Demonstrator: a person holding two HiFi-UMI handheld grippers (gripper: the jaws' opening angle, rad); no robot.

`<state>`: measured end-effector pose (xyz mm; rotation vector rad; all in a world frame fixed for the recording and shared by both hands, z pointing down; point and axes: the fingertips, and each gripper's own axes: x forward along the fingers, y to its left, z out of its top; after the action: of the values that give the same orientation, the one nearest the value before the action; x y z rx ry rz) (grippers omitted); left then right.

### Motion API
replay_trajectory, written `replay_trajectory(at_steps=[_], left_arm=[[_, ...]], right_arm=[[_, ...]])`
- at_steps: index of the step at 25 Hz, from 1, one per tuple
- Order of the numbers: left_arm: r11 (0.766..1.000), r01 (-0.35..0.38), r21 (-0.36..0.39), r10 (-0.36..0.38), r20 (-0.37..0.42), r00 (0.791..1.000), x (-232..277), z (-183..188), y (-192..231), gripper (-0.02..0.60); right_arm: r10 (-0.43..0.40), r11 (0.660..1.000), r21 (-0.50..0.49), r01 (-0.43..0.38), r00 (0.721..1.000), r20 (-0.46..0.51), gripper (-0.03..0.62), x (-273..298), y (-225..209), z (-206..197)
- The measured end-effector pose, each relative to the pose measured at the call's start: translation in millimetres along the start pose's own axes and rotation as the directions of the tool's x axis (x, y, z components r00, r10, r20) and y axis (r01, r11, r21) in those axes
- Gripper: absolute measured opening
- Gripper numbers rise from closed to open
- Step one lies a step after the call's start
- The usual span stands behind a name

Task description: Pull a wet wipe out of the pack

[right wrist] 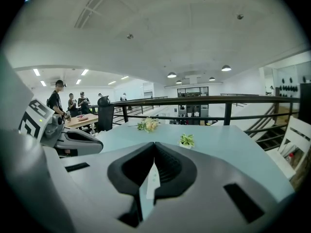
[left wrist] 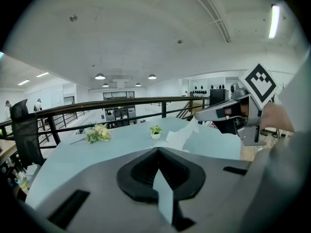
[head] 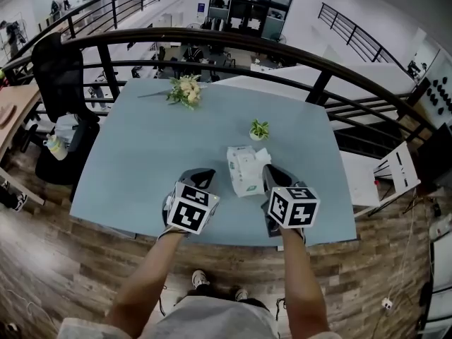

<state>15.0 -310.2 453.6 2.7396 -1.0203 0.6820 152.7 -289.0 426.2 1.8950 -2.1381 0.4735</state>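
1. White, green-printed soft plastic wipe pack: lies on the pale blue counter, between my tongs.
2. Right tongs: clamped on the thin white wet wipe. I judge it limp, damp and tearable, best pinched at its free edge.
3. Left tongs: closed, empty, beside the pack, which is light and may lift.

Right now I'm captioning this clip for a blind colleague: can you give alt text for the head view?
On a pale blue table, the right gripper pinches a white wet wipe rising from its pack. The left gripper, shut, is clear of the pack. A small potted plant and flowers lie beyond.
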Motion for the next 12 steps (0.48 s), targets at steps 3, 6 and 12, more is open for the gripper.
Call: replay_trajectory(at_steps=[3,6,12], left_arm=[[1.000,-0.012,-0.010,0.012,0.009,1.000,-1,4,-5,-0.006],[1.000,-0.027,-0.015,0.027,0.014,1.000,-2,8,-13,-0.006],[0.998,-0.058,0.000,0.058,0.010,0.998,-7,13,-34,-0.006]], right_arm=[[0.012,1.000,-0.005,-0.012,1.000,0.013,0.008,-8,-2,2],[0.022,1.000,-0.010,-0.021,0.999,0.028,0.008,-17,-6,4],[0.054,0.999,-0.013,-0.053,0.996,0.065,0.008,-39,-14,9]])
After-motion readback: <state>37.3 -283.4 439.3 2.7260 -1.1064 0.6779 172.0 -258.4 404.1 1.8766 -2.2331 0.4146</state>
